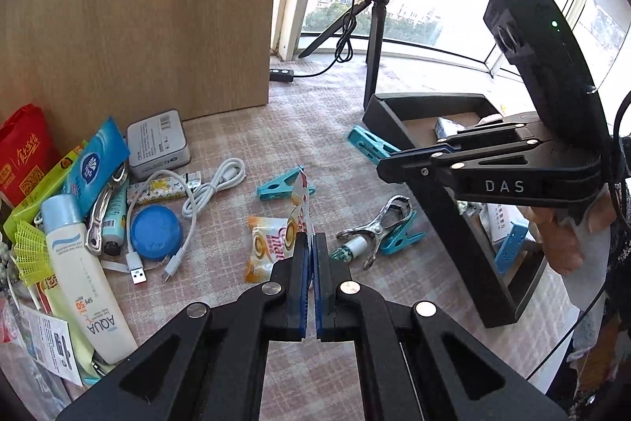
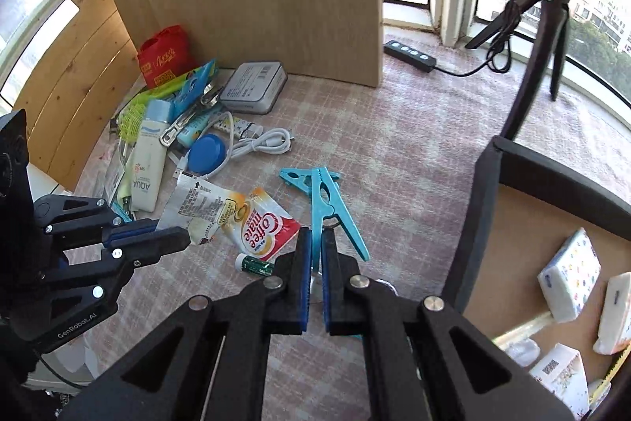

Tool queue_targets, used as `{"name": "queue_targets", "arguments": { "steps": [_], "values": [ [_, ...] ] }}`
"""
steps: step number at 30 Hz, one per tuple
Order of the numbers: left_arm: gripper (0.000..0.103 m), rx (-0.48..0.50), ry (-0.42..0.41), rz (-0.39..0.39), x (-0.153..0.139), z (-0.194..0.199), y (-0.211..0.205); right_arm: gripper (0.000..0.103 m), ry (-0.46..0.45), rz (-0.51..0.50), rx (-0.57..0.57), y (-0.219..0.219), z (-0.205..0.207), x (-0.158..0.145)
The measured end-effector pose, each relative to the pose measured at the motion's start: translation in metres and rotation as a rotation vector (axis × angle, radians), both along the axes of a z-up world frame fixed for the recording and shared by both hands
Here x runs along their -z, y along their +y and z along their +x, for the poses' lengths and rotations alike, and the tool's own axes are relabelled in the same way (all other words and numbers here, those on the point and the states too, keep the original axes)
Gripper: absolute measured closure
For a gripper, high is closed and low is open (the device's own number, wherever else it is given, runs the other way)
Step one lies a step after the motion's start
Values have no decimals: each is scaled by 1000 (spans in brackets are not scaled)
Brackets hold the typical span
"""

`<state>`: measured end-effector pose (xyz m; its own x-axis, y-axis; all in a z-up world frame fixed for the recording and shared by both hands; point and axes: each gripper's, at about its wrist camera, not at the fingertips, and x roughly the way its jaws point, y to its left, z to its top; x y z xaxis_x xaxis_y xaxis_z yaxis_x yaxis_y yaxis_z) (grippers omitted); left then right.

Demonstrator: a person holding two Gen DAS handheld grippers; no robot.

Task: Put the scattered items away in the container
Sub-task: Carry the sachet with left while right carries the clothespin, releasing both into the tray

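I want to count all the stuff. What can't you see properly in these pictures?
- Left wrist view: the black container inside is mostly hidden by the right gripper.
- Right wrist view: the container is cut off by the picture edge.
- Both views: the heap by the wooden board overlaps, so lower items stay hidden.

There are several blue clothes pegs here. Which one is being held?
The blue peg pinched in the right claw, beside the black container. Two other pegs lie loose on the cloth: one alone, one by a metal clip.

- Pink checked cloth (image 1: 244, 141) covers the surface.
- Plywood panel (image 1: 150, 6) stands upper left.
- Curved sunlit windows (image 1: 434, 6) fill the upper right, buildings beyond.
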<state>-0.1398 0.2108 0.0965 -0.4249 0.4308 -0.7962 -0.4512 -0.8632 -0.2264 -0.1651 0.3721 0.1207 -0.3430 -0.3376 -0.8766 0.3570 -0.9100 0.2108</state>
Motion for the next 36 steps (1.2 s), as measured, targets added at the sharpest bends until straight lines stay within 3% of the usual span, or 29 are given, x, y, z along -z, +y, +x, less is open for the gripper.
{"name": "queue_targets", "arguments": {
  "steps": [10,18,20,21,22,23,30,36],
  "values": [
    [102,131,47,94,-45,-25,99,98,53,91,282,130,12,-35],
    [100,230,54,101,-53,-44,180,98,46,132,439,206,20,-32],
    [84,248,41,65,-51,-46,197,95,53,116,455,218,21,-32],
    [68,252,42,59,-51,-46,201,80,45,113,466,222,22,-32],
    [65,255,57,57,-53,-44,203,62,47,114,480,225,23,-34],
    [65,260,66,56,-55,-43,205,57,66,114,483,226,25,-37],
    [65,241,90,58,-62,-41,183,56,117,134,467,217,30,-45],
    [65,160,77,47,-63,-46,121,56,120,104,407,192,26,-47]
  ]
}}
